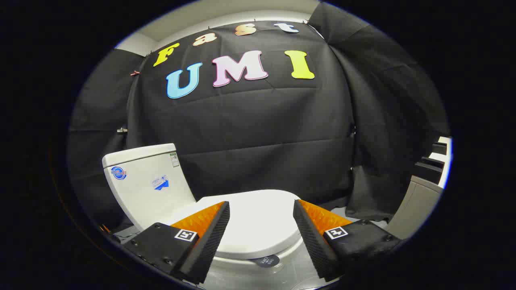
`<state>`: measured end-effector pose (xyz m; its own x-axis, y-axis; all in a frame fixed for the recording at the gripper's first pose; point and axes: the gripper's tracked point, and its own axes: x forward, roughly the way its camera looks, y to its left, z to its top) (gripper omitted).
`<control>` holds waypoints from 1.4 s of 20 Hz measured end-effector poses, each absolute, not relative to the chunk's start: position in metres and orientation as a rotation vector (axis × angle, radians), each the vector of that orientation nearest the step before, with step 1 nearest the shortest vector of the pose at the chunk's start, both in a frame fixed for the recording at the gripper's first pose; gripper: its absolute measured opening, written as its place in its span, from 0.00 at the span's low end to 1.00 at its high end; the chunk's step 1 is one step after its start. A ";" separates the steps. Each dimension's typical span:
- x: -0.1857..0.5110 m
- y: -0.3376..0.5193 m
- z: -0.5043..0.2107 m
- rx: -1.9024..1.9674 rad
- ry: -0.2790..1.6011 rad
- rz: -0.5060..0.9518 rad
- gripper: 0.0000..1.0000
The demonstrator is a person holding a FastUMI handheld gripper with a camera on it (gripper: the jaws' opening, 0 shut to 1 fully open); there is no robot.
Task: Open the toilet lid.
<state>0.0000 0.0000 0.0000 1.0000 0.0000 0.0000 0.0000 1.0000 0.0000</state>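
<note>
In the gripper view, the gripper (261,209) has its 2 fingers spread wide apart. They grip nothing, and each one has a small square marker on top. The left finger (209,233) and the right finger (310,233) each have a bumpy pad on the inside. The pads face each other across a big gap.

The toilet lid (258,225) is seen through that gap, just ahead of the fingers and a little below them. It is white and it lies flat and closed on the toilet bowl (258,272). I cannot tell if the left finger touches the lid's edge, because it covers that part. A small dark round sticker (267,261) sits on the front of the bowl, just under the lid's front edge.

The white tank (147,183) stands behind the lid, beyond the left finger. It has a blue round sticker, another blue and white sticker, and a small label near its top corner.

A black cloth wall (262,133) hangs behind the toilet. A grey box-like thing (417,205) stands well off beyond the right finger.
</note>
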 end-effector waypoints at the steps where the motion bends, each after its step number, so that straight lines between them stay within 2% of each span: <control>1: 0.000 -0.001 -0.001 0.003 0.001 -0.001 0.99; 28: 0.000 -0.003 0.000 -0.001 0.000 -0.007 0.99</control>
<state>0.0005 -0.0026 -0.0003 1.0000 -0.0070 0.0003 0.0070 1.0000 -0.0011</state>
